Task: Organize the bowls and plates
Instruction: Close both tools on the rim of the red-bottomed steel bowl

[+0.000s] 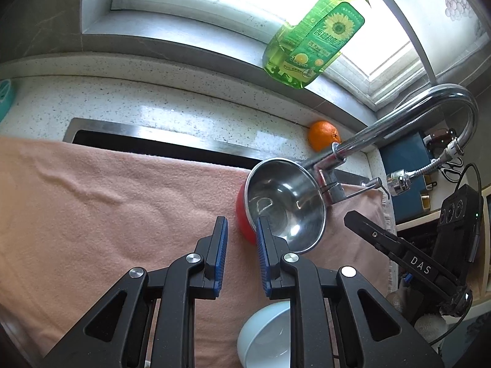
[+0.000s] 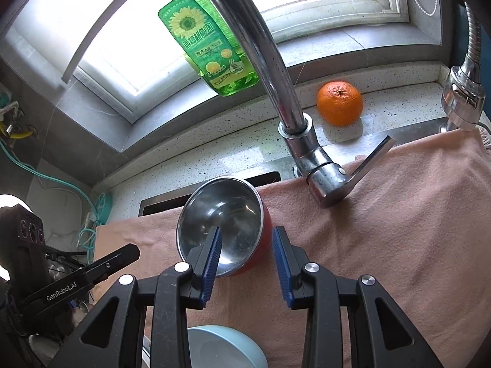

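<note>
**Both tongs closing in on the steel bowl**

Your left tongs (image 1: 242, 230) stand parted and empty, with the steel bowl (image 1: 285, 205) just ahead at 1 o'clock, its rim by the right pad. Your right tongs (image 2: 247, 242) are also released and empty; the bowl sits at 11 o'clock, its rim behind the left pad. Either hand looks equally near. A pale blue bowl (image 2: 221, 349) lies under your wrists. Both rest on a pink towel (image 1: 107, 199) over the speckled counter (image 1: 153, 110), with faucet (image 2: 276, 92), orange (image 2: 339, 102) and soap bottle (image 1: 316, 33) by the window.
</note>
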{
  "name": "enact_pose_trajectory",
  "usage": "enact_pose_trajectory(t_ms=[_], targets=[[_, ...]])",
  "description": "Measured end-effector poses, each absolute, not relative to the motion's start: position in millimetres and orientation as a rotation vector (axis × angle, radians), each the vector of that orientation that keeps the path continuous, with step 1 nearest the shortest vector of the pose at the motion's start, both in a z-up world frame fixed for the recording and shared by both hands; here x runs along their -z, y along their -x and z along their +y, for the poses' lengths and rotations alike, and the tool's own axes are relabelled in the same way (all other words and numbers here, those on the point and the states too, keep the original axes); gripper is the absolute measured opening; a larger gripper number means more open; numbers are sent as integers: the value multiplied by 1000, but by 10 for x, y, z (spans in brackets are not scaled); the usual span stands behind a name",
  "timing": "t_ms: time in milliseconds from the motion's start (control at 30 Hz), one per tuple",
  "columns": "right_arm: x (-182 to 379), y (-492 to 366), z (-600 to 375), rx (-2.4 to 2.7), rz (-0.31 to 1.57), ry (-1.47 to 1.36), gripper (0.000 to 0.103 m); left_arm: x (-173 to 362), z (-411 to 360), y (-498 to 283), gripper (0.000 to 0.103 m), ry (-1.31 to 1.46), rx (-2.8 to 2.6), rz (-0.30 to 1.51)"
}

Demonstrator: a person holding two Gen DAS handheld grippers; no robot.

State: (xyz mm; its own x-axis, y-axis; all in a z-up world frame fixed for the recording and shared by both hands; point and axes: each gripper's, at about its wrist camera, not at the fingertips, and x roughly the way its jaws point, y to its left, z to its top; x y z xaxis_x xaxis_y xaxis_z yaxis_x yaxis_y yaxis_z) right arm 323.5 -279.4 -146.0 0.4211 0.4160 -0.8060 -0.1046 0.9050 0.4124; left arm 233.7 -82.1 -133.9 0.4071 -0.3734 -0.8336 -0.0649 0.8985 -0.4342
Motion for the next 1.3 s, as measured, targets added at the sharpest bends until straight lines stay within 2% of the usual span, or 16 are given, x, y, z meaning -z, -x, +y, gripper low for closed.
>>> enact_pose_trajectory(t_ms=[467,567,1000,1133,1300], targets=[[1647,-3437,-2818,-298,1130,-387,29,1506,-953,-2635,17,437,220,1193],[1698,-3475,-2828,-299,1149,-408,25,1539,-975,-2655,17,417,209,1200],[1855,-3564,-2836,-297,1188,-439,19,1651,-960,-2741,17,420,201,1219],[1866,-3589,-2793,-300,1194,-426,12,1661,-995,-2754,17,404,203,1222],[1865,-3612,-2748,-303,1197,-409,9,1677,-1016,-2759,14,387,198,1222]])
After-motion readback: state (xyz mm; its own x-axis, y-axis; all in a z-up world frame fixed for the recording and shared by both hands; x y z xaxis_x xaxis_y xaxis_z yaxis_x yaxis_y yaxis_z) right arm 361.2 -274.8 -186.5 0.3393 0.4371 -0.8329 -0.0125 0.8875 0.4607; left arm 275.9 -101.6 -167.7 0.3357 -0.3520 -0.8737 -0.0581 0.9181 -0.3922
